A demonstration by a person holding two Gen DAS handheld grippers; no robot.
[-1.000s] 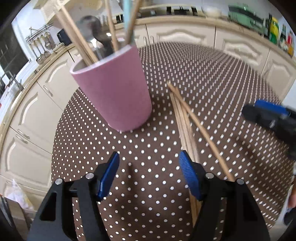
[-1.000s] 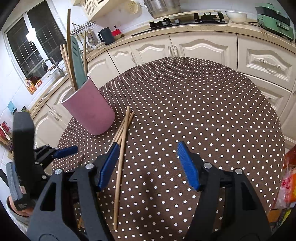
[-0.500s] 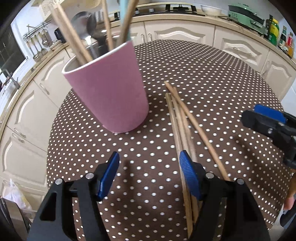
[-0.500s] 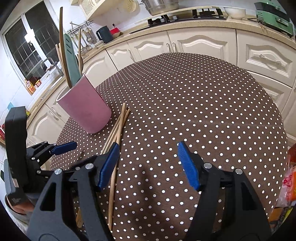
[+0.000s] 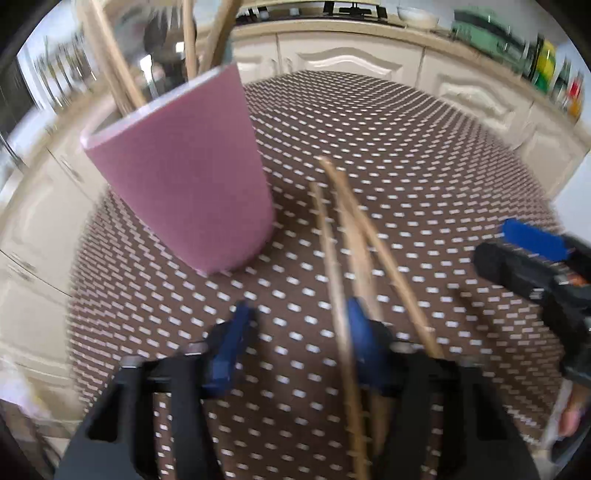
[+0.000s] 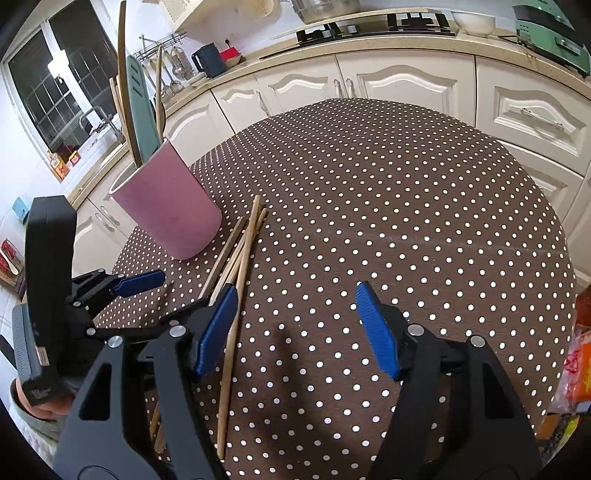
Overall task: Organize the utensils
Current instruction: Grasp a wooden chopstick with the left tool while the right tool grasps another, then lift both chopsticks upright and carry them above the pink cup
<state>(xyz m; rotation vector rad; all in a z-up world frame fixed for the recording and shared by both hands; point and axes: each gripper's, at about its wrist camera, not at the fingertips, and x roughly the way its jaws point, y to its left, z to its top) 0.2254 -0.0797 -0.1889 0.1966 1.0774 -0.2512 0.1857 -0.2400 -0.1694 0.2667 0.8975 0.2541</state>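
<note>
A pink cup stands on the dotted tablecloth and holds wooden utensils and a teal spatula. Several wooden chopsticks lie loose just right of it. My left gripper hovers low over their near ends with its jaws closing. One chopstick runs between the pads, close to the right fingertip, and the pads do not press on it. My right gripper stands open over bare cloth, with the chopsticks passing beside its left fingertip. The left view is blurred.
The round table with brown white-dotted cloth drops off at its edges close to cream cabinets. A counter behind carries a hob, a dark kettle and a green appliance. A hand holds each gripper's handle.
The left gripper's jaws have narrowed and it has tipped down toward the chopsticks, so that one now lies between its fingers. The right gripper has stayed almost still.
</note>
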